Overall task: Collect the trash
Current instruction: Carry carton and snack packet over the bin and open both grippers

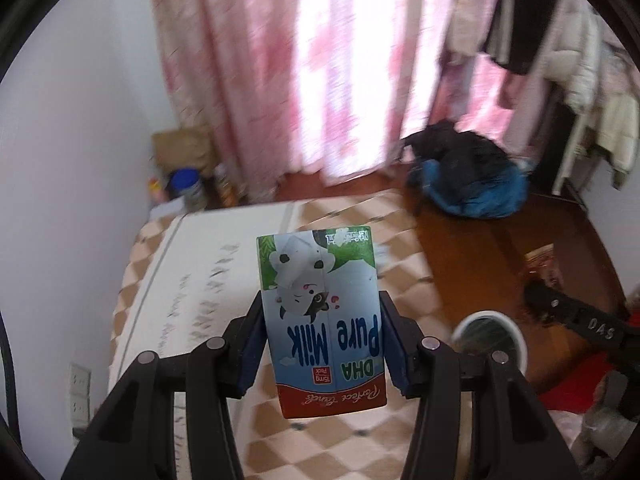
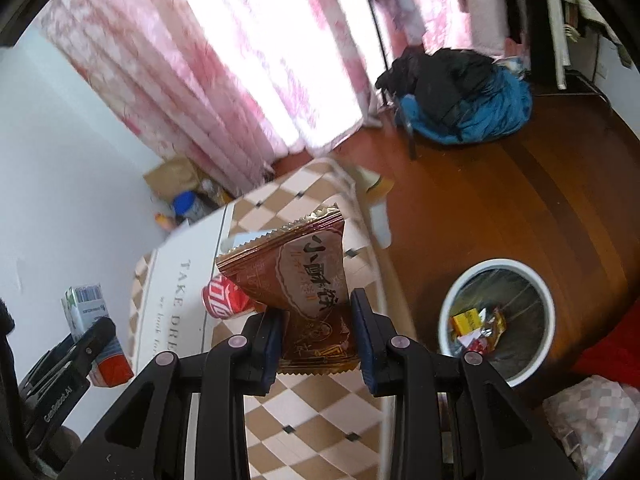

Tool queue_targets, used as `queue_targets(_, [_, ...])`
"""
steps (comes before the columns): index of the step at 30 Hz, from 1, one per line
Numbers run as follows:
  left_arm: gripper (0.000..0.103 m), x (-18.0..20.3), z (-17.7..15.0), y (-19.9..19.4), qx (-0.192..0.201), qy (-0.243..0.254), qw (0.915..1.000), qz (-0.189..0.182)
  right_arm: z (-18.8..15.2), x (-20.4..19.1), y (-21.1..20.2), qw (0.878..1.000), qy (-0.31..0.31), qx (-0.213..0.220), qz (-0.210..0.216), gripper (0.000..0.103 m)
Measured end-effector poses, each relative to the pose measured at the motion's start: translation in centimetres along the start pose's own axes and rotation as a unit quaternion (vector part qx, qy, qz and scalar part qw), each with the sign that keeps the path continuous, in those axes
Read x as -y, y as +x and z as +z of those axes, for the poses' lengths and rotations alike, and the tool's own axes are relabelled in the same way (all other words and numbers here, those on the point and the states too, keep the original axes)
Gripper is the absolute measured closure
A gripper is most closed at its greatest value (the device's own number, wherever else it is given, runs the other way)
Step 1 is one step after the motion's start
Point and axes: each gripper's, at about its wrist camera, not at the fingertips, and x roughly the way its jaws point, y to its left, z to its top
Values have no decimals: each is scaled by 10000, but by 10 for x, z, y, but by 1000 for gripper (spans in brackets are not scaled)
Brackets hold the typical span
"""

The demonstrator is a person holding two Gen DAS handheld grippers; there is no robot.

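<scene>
Your left gripper [image 1: 322, 340] had its fingers clamped on the milk carton [image 1: 320, 320], upside down above the desk [image 1: 192, 280]. Your right gripper [image 2: 318, 328] pinched the snack packet [image 2: 304, 280], red can [image 2: 224, 298] behind, bin [image 2: 496, 320] at right.

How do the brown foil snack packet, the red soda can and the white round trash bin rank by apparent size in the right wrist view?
1. Brown foil snack packet, though it is nearest the camera, so this is unsure.
2. White round trash bin, close in apparent size.
3. Red soda can, partly hidden behind the packet.
</scene>
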Motion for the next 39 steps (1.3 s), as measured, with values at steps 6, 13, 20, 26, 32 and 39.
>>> queue_targets(6, [55, 86, 5, -6, 89, 457, 9973, -562, 2, 73, -55, 9990, 301, 272, -171, 69])
queue_targets(13, [55, 184, -7, 38, -322, 976, 9897, -997, -3, 183, -66, 9945, 774, 145, -693, 69])
queue_targets(20, [55, 253, -43, 120, -1174, 1318, 9771, -1192, -26, 279, -14, 9867, 1235, -484, -941, 69])
queue_targets(26, [53, 282, -69, 184, -1898, 1384, 9626, -1352, -54, 337, 53, 9752, 1641, -1151, -937, 69])
queue_targets(32, [50, 294, -80, 223, -2339, 1257, 9528, -1475, -74, 372, 104, 9641, 1926, -1595, -888, 69])
queue_targets(39, [6, 287, -84, 237, -2485, 944, 9537, -1408, -80, 374, 141, 9595, 1827, -1842, -1098, 61])
